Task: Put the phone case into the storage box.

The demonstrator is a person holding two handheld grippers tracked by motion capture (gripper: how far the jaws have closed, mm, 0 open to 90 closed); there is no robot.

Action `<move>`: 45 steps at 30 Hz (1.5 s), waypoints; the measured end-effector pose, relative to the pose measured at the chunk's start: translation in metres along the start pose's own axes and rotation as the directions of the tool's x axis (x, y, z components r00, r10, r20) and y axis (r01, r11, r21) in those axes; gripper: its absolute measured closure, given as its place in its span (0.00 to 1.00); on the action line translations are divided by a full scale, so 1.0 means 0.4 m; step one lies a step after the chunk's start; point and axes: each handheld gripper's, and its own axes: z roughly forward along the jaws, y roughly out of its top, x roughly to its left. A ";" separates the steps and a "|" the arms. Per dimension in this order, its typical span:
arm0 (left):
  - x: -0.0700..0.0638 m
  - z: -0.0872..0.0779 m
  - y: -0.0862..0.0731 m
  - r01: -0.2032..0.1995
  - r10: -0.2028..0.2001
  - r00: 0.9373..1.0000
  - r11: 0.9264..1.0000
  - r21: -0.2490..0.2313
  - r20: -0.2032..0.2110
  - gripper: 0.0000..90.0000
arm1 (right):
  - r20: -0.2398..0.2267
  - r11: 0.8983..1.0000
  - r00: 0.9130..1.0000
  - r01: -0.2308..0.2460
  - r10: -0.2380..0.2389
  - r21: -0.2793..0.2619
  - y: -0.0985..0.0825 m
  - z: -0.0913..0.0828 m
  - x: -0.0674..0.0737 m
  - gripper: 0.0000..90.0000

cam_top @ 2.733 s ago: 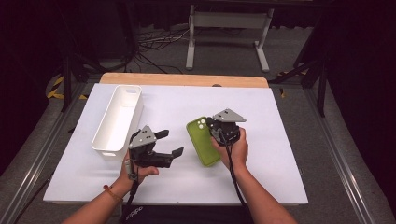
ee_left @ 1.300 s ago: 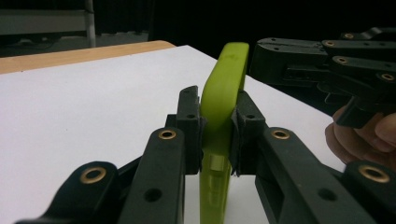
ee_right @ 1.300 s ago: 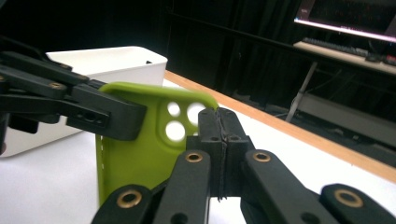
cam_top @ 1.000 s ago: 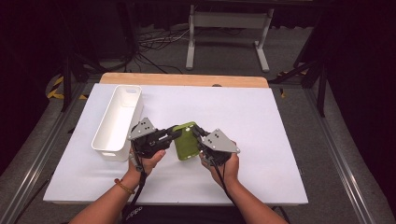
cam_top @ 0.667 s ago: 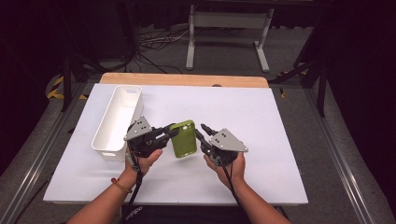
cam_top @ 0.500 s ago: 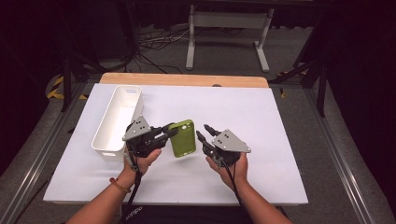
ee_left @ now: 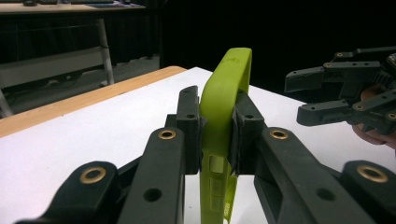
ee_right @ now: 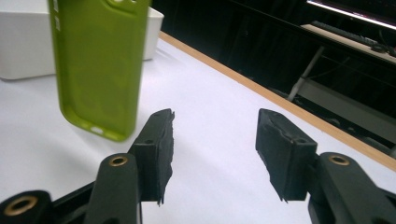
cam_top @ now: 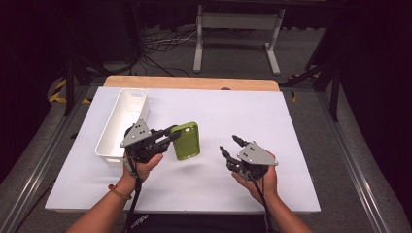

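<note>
A green phone case [cam_top: 186,141] hangs above the white table [cam_top: 243,111], held at its left edge. My left gripper [cam_top: 172,133] is shut on it. In the left gripper view the pads press both faces of the phone case [ee_left: 224,84], which stands edge-on. My right gripper [cam_top: 231,144] is to the right of the case and apart from it; its jaws have just been opening and nothing is between them. In the right gripper view my right gripper [ee_right: 215,135] stands open over bare table, with the phone case [ee_right: 98,60] hanging ahead at the left.
A long white bin [cam_top: 121,124] lies on the table just left of my left hand, seen again as the white bin [ee_right: 18,46] behind the case. A wooden strip [cam_top: 194,83] runs along the table's far edge. Dark floor and stands lie beyond.
My right gripper has let go of the phone case, opened and drawn away to the right. The left gripper keeps hold of the case and has barely moved.
</note>
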 end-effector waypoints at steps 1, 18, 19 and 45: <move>0.000 -0.001 0.001 0.001 -0.001 1.000 1.000 -0.001 0.003 0.86 | 0.001 1.000 1.000 -0.010 0.010 -0.002 -0.007 -0.003 -0.004 0.52; 0.022 -0.039 0.023 -0.038 0.038 0.999 0.999 -0.024 0.011 0.86 | -0.074 0.998 0.995 0.060 -0.060 -0.004 -0.070 -0.035 -0.002 0.33; 0.023 -0.041 0.024 -0.036 0.036 0.999 0.999 -0.027 0.012 0.86 | -0.077 0.998 0.995 0.059 -0.060 -0.010 -0.074 -0.038 -0.001 0.32; 0.064 -0.095 0.052 -0.080 0.079 0.997 0.996 -0.045 -0.012 0.86 | -0.057 0.997 0.996 0.071 -0.069 0.037 -0.109 -0.030 -0.007 0.20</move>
